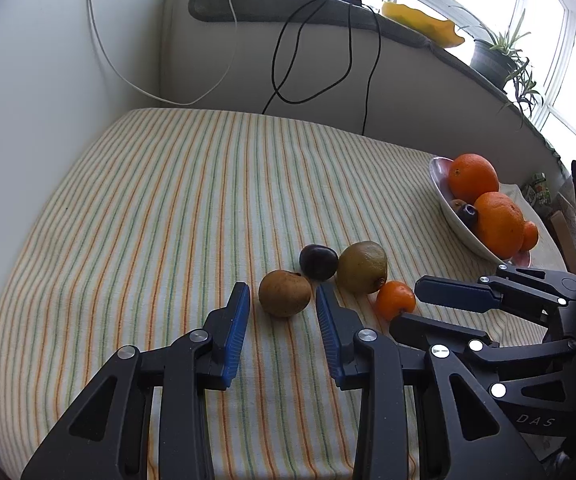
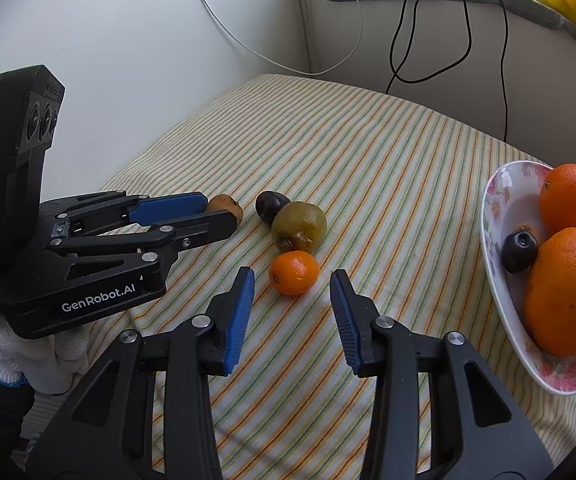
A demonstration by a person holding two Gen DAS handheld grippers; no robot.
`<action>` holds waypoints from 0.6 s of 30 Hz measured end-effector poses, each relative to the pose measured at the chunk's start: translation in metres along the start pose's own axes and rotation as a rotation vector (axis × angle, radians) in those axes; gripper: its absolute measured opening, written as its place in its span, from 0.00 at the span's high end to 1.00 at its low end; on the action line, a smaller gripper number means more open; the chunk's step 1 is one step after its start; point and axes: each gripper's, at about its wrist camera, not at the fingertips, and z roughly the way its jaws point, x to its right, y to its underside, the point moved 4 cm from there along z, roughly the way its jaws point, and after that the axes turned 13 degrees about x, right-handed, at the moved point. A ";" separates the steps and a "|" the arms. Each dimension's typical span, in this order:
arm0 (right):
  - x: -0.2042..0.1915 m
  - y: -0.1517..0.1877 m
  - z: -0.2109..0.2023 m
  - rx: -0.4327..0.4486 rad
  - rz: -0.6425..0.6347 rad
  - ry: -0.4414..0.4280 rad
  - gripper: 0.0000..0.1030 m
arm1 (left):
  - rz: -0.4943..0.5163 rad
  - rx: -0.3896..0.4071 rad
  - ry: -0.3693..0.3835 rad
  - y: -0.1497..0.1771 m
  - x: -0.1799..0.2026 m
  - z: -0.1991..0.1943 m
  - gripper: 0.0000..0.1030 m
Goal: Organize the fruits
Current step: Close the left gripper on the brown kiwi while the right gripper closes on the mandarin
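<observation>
On the striped cloth lie a brown kiwi, a dark plum, a greenish kiwi and a small tangerine. My left gripper is open, its jaws on either side of the brown kiwi without touching it. My right gripper is open, with the tangerine just ahead between its fingertips. A flowered white bowl at the right holds two oranges, a plum and more fruit.
The striped cloth covers the table up to the white wall. Black and white cables hang behind. A sill with a potted plant and a yellow object runs at the back right.
</observation>
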 end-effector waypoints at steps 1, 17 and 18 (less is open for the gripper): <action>0.001 0.000 0.002 -0.002 0.001 -0.001 0.64 | 0.001 -0.002 -0.001 0.000 0.000 0.001 0.70; 0.004 0.003 0.012 -0.012 0.004 0.001 0.74 | -0.005 0.004 -0.008 0.001 0.000 0.003 0.75; 0.004 0.003 0.010 -0.005 0.007 0.003 0.74 | -0.011 0.008 -0.010 0.001 -0.001 0.002 0.75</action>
